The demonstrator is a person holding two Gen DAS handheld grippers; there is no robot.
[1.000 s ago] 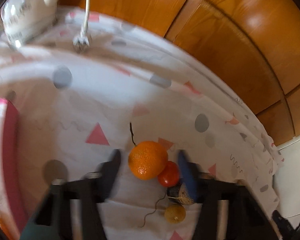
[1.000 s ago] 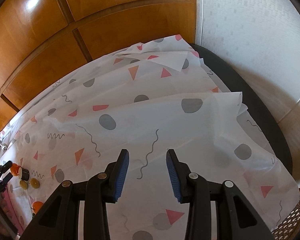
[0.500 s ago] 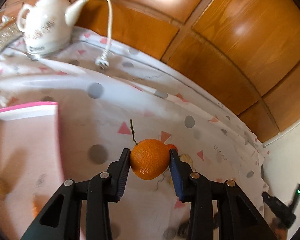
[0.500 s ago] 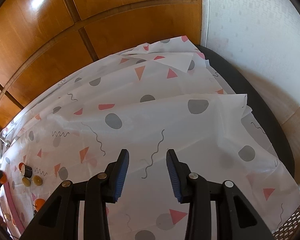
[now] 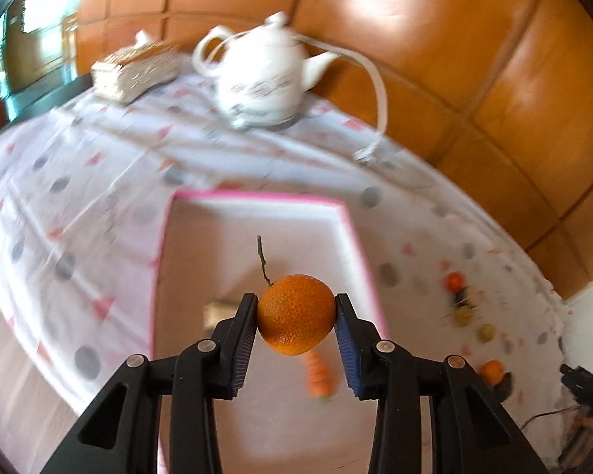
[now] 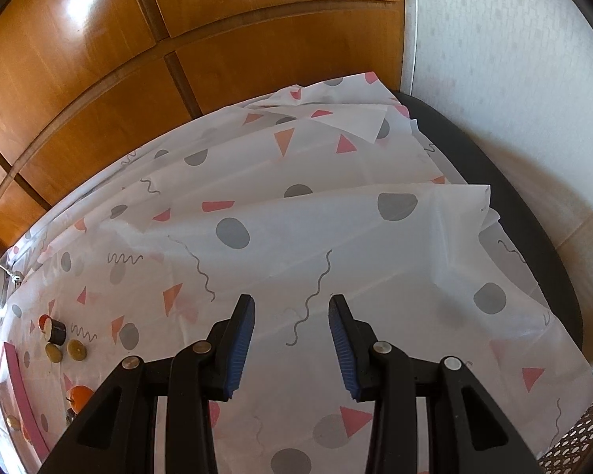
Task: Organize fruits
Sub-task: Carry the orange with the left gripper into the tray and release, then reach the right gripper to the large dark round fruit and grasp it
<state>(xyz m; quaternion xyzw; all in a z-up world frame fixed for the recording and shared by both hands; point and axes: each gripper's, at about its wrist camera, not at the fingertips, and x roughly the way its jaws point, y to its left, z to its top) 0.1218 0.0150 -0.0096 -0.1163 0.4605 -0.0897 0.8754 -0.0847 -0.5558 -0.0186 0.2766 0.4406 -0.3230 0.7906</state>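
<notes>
The left gripper [image 5: 295, 318] pinches a round, pebbly-skinned orange mandarin with a thin brown stem [image 5: 295, 314] between its blue-padded jaws, above the open white box with a pink rim [image 5: 348, 233] that sits on the worktop's white cloth printed with grey dots and pink triangles [image 5: 99, 181].

The hold looks like the weak point. The pads meet the fruit only at its two sides, so a jolt could roll it out early, and it might land on the cloth or strike the rim instead of the box floor. Dropped from this height, it could also bounce or knock a blurred orange item [image 5: 319, 375] that seems to lie in the box below. A harder squeeze might bruise the skin.

The right gripper [image 6: 291, 328] has its jaws spread over bare cloth with nothing between them.

Counted: one mandarin held, one box, and one white ceramic teapot [image 5: 257, 79] with a white cord. In the right wrist view there is one dark cylinder with a red-and-white end [image 6: 53, 328], two small yellowish rounds [image 6: 77, 349] beside it, and one further orange fruit [image 6: 79, 395] close by the box edge.
</notes>
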